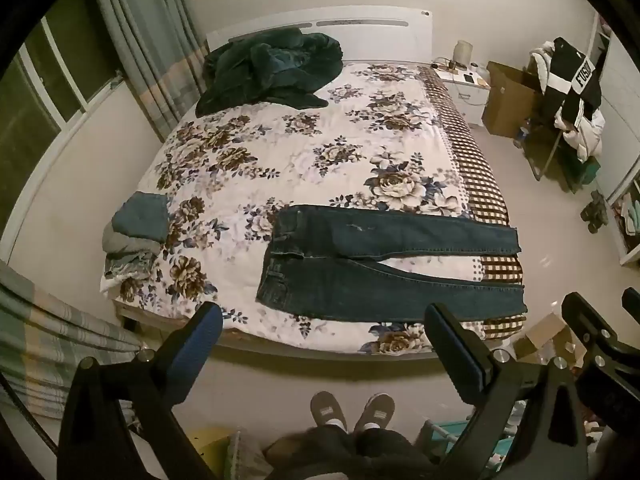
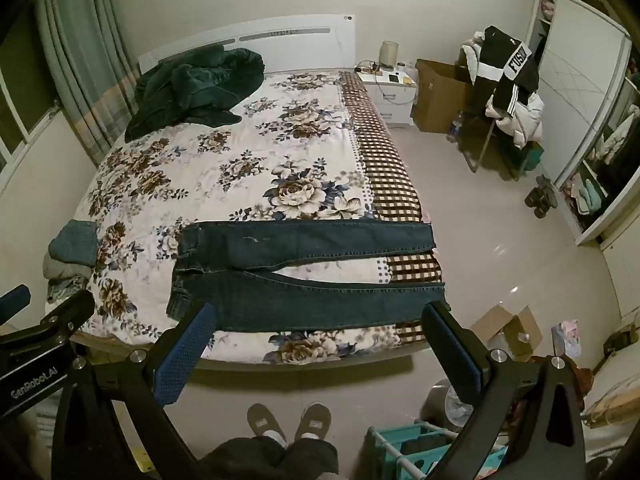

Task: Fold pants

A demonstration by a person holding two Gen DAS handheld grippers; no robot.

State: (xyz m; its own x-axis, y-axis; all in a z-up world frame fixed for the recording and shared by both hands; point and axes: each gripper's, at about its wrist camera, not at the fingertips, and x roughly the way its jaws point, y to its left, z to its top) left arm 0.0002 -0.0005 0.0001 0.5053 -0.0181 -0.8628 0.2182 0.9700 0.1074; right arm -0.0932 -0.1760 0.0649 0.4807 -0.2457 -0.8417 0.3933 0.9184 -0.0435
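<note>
We see a pair of dark blue jeans (image 1: 384, 264) laid flat across the near end of a bed (image 1: 280, 152), the waistband toward the middle of the floral cover and the 2 legs running out to the right, their hems reaching the bed's checked right edge. The legs lie slightly apart, with a strip of bedcover showing between them. From the right wrist view the same jeans (image 2: 304, 276) sit just past the fingertips.

Our left tongs (image 1: 324, 316) stand wide, with nothing between the blue-padded fingers (image 1: 200, 332), above the floor at the foot of the bed. Our right tongs (image 2: 316, 316) stand equally wide and hold nothing; they appear at the right edge of the left wrist view, so the 2 tools are side by side.

A rumpled dark green blanket (image 1: 272, 72) lies by the headboard, and a small stack of folded clothes (image 1: 136, 236) rests on the bed's left edge. Below, a person's 2 grey slippers (image 1: 352, 408) stand on the pale floor.
</note>
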